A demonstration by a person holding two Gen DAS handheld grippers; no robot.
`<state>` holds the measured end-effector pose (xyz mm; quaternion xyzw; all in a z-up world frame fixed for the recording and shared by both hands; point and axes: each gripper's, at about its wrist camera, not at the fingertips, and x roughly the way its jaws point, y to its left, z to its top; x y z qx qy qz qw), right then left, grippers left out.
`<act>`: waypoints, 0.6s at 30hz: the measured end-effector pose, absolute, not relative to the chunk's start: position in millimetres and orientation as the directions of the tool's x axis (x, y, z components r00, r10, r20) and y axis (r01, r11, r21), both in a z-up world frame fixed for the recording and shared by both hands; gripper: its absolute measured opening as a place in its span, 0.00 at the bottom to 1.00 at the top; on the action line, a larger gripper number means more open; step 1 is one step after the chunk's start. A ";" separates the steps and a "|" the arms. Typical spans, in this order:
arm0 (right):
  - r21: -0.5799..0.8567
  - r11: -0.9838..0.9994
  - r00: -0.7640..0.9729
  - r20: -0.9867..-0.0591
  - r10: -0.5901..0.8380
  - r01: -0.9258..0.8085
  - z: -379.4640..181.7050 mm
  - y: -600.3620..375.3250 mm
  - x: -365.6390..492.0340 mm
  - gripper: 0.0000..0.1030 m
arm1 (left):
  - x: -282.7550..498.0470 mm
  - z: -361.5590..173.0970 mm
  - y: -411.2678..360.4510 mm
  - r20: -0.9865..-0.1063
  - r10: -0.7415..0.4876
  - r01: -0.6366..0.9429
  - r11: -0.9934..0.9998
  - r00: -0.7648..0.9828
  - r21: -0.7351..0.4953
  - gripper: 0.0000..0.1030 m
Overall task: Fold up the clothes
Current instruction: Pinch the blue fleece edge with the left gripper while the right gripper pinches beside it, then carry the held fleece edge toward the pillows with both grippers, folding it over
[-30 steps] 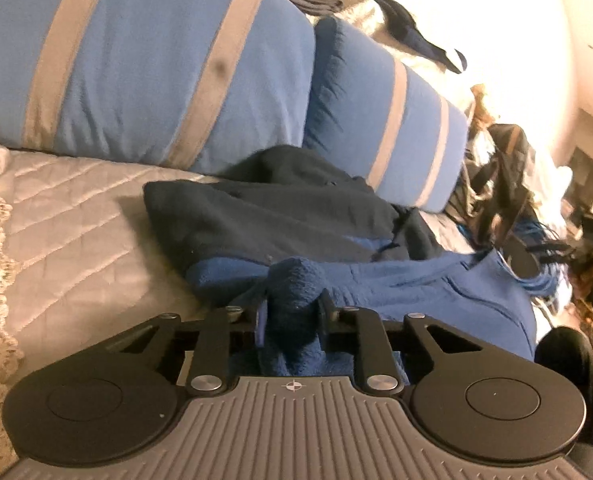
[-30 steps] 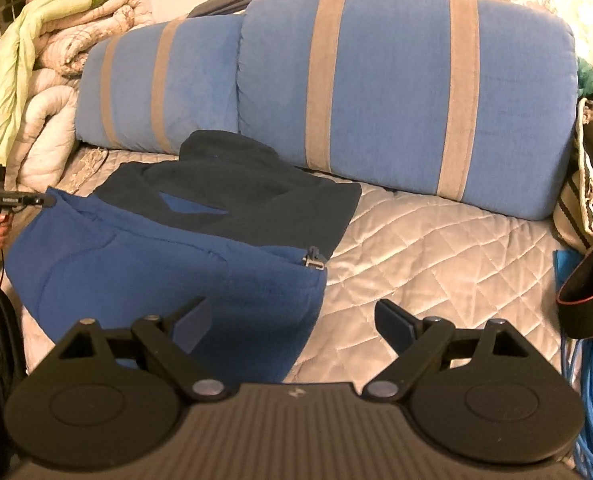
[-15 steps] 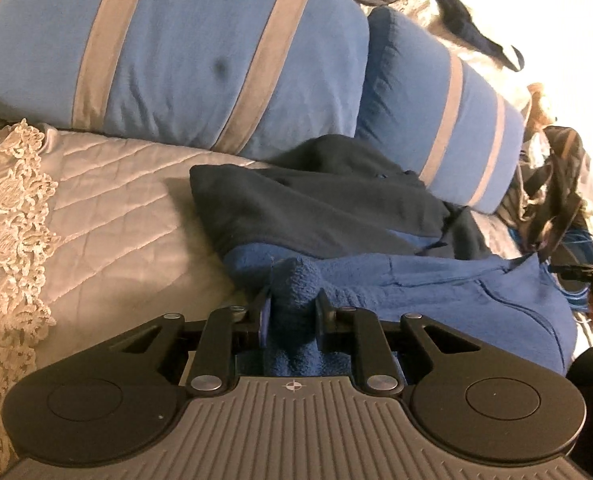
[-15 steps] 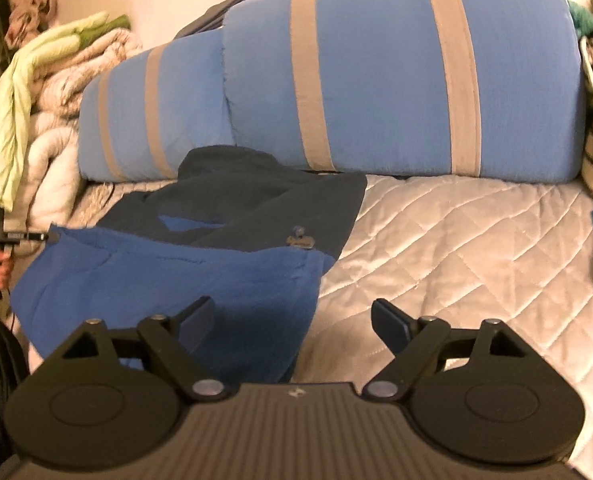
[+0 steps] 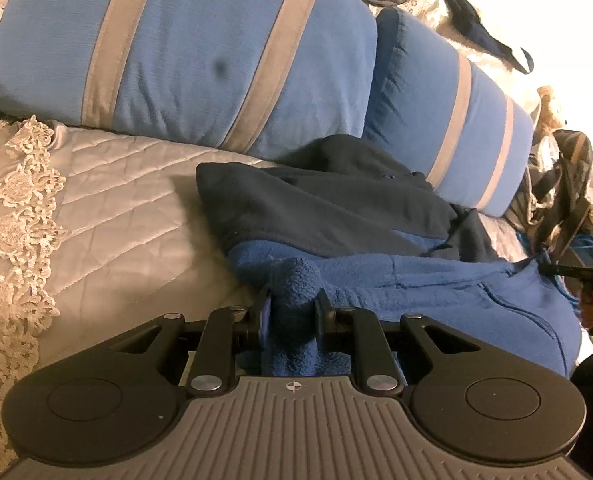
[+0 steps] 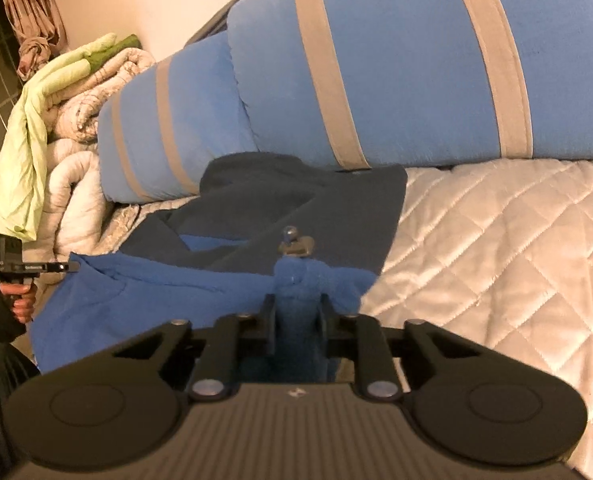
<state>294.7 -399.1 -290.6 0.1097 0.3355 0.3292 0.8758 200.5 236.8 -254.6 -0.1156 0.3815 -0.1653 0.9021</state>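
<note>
Now my left gripper [image 5: 292,312] pinches a bunched fold of the blue fleece jacket [image 5: 436,292], fingers narrowed hard on it. My right gripper [image 6: 296,316] clamps the opposite blue edge just below the zipper pull [image 6: 294,240]. Beyond, the jacket lies on the quilted bed [image 6: 496,240], its navy top against the striped pillows [image 6: 396,60].

The fleece [image 5: 436,292] is nubby, matt cloth, blue with a navy upper part, and carries a shiny metal zip pull [image 6: 294,244]. Under it the quilt [image 6: 496,240] is satiny, stitched in diamonds, edged with rough lace [image 5: 20,208]. Behind the fleece, the pillows [image 5: 200,60] are soft matt cloth.
</note>
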 end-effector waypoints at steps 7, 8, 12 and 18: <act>0.355 0.789 0.571 -0.549 0.610 -0.502 -272.0 -392.7 288.8 0.14 | 196.5 -245.7 237.5 -0.615 -0.405 0.222 0.909 0.676 -0.354 0.20; 0.352 0.790 0.573 -0.548 0.609 -0.502 -269.1 -392.5 287.9 0.13 | 195.5 -242.9 238.3 -0.608 -0.409 0.226 0.907 0.681 -0.356 0.20; 0.356 0.785 0.588 -0.522 0.617 -0.507 -254.8 -395.1 283.6 0.12 | 189.1 -225.1 236.0 -0.574 -0.407 0.246 0.908 0.710 -0.339 0.19; 0.354 0.781 0.611 -0.488 0.623 -0.514 -231.4 -398.9 278.4 0.12 | 181.1 -195.7 229.2 -0.517 -0.398 0.270 0.913 0.758 -0.307 0.19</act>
